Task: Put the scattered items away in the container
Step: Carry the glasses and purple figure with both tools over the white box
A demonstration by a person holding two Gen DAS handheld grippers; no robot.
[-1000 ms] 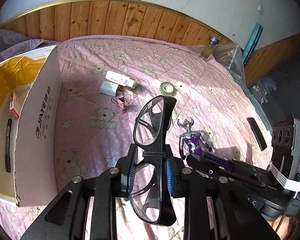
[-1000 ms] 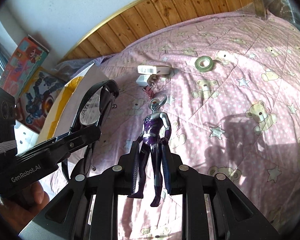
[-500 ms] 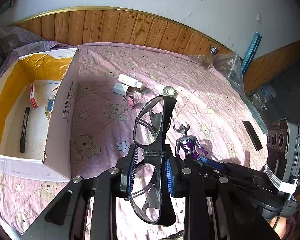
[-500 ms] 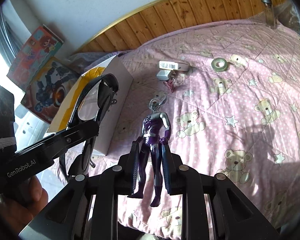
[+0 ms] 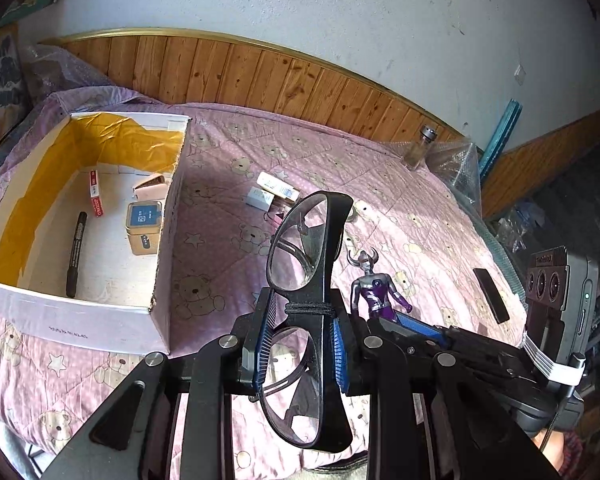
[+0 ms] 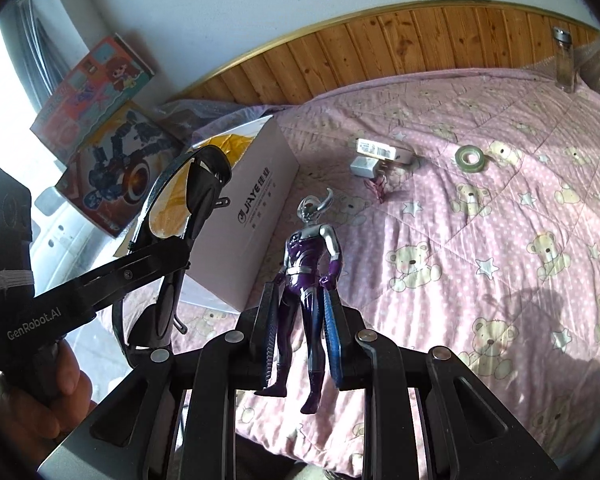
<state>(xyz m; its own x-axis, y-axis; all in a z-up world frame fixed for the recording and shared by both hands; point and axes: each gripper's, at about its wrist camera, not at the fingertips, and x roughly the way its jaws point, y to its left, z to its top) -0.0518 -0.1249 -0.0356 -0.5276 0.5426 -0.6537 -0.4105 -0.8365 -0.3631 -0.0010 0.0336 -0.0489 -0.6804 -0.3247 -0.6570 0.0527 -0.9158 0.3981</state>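
- Over the pink bear-print bedspread, both grippers are loaded and held up off the bed, beside the open cardboard box.
- Left gripper is clamped on black-framed goggles at the bridge; one lens sticks out past the fingers, the other hangs below.
- Right gripper is clamped on a purple-and-silver toy figure at hips and legs, figure upright, head forward.
- Goggles: probably light and rigid, lenses scratchable; the bridge hold looks balanced, avoid squeezing the lenses.
- Figure: looks like hard, glossy plastic, likely slippery, horns thin; the legs-and-waist hold seems best.
- Pose: both tools roughly level, pointing toward the headboard, left one nearer the box; a hand grips the left handle.
- Box already holds a marker and a small tin; small cartons and a tape roll lie on the bed.
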